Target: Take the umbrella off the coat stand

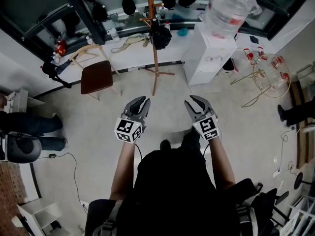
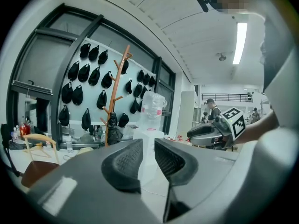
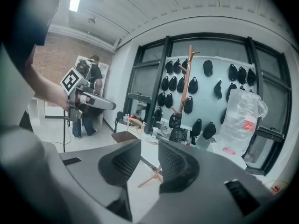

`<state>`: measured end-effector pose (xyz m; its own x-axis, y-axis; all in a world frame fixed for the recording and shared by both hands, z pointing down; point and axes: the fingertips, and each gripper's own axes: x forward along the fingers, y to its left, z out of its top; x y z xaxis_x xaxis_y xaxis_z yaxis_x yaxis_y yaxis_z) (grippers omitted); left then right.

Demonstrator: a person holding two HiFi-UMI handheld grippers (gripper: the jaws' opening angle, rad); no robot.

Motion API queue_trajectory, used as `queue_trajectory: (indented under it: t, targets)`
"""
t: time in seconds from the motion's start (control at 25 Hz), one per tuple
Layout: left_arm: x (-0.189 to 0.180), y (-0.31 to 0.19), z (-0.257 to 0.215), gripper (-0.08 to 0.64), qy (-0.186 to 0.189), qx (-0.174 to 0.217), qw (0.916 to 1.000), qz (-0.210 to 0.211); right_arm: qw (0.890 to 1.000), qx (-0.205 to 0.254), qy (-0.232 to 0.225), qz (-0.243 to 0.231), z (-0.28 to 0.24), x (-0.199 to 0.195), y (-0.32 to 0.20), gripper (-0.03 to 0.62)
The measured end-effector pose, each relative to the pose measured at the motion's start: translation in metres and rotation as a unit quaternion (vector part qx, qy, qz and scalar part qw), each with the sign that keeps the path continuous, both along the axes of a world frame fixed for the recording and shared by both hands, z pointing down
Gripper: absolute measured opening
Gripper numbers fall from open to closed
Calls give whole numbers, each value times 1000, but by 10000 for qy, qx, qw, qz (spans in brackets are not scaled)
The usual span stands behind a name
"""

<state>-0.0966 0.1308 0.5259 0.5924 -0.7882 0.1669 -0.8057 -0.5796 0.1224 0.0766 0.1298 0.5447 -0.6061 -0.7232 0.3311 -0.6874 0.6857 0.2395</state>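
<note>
A tall wooden coat stand [image 1: 154,58] rises from the floor in front of the window counter. A black folded umbrella [image 1: 160,35] hangs from one of its pegs. Both gripper views show the stand [image 2: 113,97] [image 3: 186,85] far ahead, with the umbrella [image 2: 112,124] [image 3: 176,121] dangling low on it. My left gripper [image 1: 142,101] [image 2: 148,147] and right gripper [image 1: 194,101] [image 3: 149,148] are held side by side well short of the stand. Each is open by a narrow gap with nothing between its pads.
A brown chair [image 1: 97,76] stands left of the stand. A white water dispenser [image 1: 209,58] with a large clear bottle [image 1: 227,8] is to its right. A wire rack [image 1: 270,75] is far right. A person [image 1: 29,127] sits at the left. Black bags [image 2: 77,71] hang on the window wall.
</note>
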Motion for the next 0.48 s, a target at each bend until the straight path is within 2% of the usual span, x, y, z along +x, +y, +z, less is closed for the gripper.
queue_trajectory:
  t: [0.12, 0.24, 0.48]
  targets:
    - [0, 2, -2, 127, -45, 48, 10000, 24, 10000, -14, -61, -38, 0, -2, 1, 171]
    - [6, 7, -9, 221, -128, 247, 9995, 142, 9998, -123, -136, -121, 2, -2, 3, 275]
    - [15, 12, -9, 304, -231, 291, 9990, 263, 9994, -213, -198, -178, 7, -3, 10, 378]
